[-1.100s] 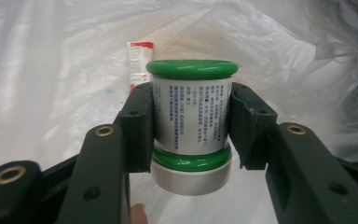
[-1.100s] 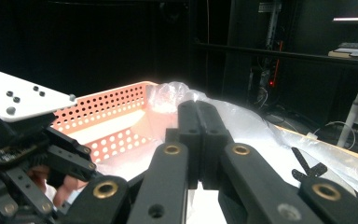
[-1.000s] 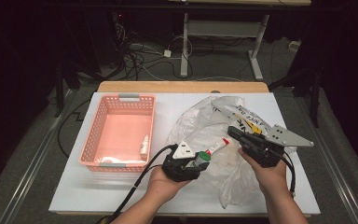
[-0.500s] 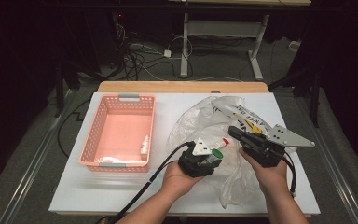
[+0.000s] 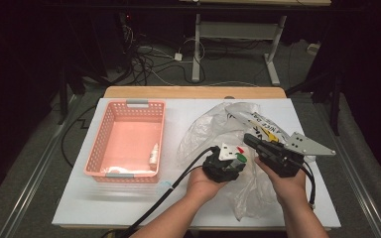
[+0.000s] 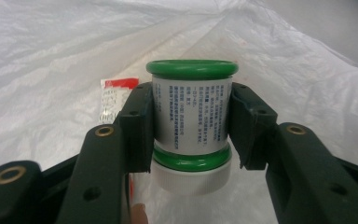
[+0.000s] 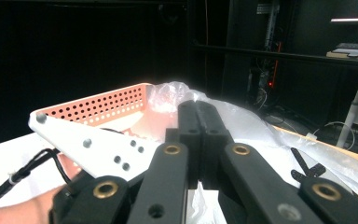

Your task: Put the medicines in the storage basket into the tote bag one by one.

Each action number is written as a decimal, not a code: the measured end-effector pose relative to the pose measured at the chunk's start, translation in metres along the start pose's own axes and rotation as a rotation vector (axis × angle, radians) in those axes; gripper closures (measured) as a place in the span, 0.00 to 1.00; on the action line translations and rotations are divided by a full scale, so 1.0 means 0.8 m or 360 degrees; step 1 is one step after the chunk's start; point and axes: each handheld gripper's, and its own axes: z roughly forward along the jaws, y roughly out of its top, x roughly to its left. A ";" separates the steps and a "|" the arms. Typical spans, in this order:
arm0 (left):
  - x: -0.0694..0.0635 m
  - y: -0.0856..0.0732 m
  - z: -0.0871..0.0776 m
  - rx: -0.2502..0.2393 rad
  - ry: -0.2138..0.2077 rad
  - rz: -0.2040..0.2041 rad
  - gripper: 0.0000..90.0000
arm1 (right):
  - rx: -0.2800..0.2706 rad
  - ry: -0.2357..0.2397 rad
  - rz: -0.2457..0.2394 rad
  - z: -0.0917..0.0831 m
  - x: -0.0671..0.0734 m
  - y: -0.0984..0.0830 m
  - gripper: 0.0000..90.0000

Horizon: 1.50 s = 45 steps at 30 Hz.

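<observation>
A small white bottle point(image 6: 190, 126) with a green band, green rim and printed label sits between the jaws of my left gripper point(image 6: 191, 109), which is shut on it. In the high view the left gripper point(image 5: 237, 157) hangs over the crumpled clear plastic bag point(image 5: 213, 129), close beside my right gripper point(image 5: 252, 140). The bag's white film point(image 6: 284, 56) lies right under the bottle. The right gripper's point(image 7: 198, 109) jaws are pressed together on the film of the bag point(image 7: 256, 123). A red and white sachet point(image 6: 114, 93) lies on the film beside the bottle.
A pink perforated basket point(image 5: 99, 148) stands at the table's left with a small white bottle point(image 5: 154, 153) inside; its wall point(image 7: 102, 107) shows in the right gripper view. The white table top point(image 5: 79, 198) ends near the forearms. Cables and desk legs lie on the floor beyond.
My left gripper has carried the bottle to the right and a little lower, from beside the bag to over it, close to the right gripper. The right gripper has stayed put.
</observation>
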 end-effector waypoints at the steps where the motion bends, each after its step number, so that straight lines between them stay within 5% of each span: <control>1: 0.000 0.000 0.003 -0.0001 0.0013 0.0007 0.60 | -0.0001 0.0000 0.0002 0.000 0.000 0.000 1.00; 13: 0.008 -0.002 0.036 0.0074 0.0020 0.0020 0.60 | -0.0010 -0.0004 0.0014 -0.002 -0.002 0.000 1.00; 15: 0.006 -0.001 0.039 0.0050 0.0007 -0.0026 0.60 | -0.0005 -0.0002 0.0003 -0.002 -0.003 0.000 1.00; 22: 0.002 0.000 0.041 0.0058 0.0017 -0.0006 0.60 | -0.0007 -0.0005 0.0010 -0.002 -0.003 0.000 1.00; 30: 0.006 -0.001 0.038 0.0155 0.0014 0.0021 0.58 | -0.0001 -0.0001 0.0016 -0.001 -0.002 -0.001 1.00; 32: 0.008 -0.002 0.038 0.0177 0.0012 0.0013 0.54 | -0.0002 -0.0002 0.0019 -0.001 -0.002 -0.001 1.00; 33: 0.005 -0.002 0.042 0.0128 0.0023 -0.0047 0.52 | -0.0001 -0.0002 0.0022 -0.002 -0.002 -0.001 1.00; 35: 0.008 -0.002 0.040 0.0181 -0.0023 0.0008 0.50 | -0.0001 -0.0001 0.0022 -0.002 -0.003 -0.001 1.00; 36: 0.006 -0.002 0.042 0.0137 -0.0016 -0.0047 0.50 | -0.0006 -0.0004 0.0019 -0.003 -0.003 -0.001 1.00; 39: 0.005 -0.003 0.042 0.0129 -0.0019 -0.0066 0.46 | -0.0009 -0.0006 0.0030 -0.003 -0.004 -0.001 1.00; 42: 0.006 -0.001 0.034 0.0201 -0.0001 0.0018 0.41 | -0.0010 -0.0004 0.0027 -0.004 -0.004 -0.001 1.00; 43: 0.003 -0.002 0.035 0.0152 -0.0004 -0.0034 0.39 | -0.0010 -0.0005 0.0027 -0.004 -0.005 -0.001 1.00; 44: 0.006 -0.002 0.030 0.0216 -0.0027 0.0035 0.36 | -0.0012 -0.0004 0.0027 -0.004 -0.005 0.000 1.00; 45: 0.002 -0.003 0.031 0.0155 -0.0023 -0.0034 0.34 | -0.0013 -0.0004 0.0021 -0.004 -0.005 0.000 1.00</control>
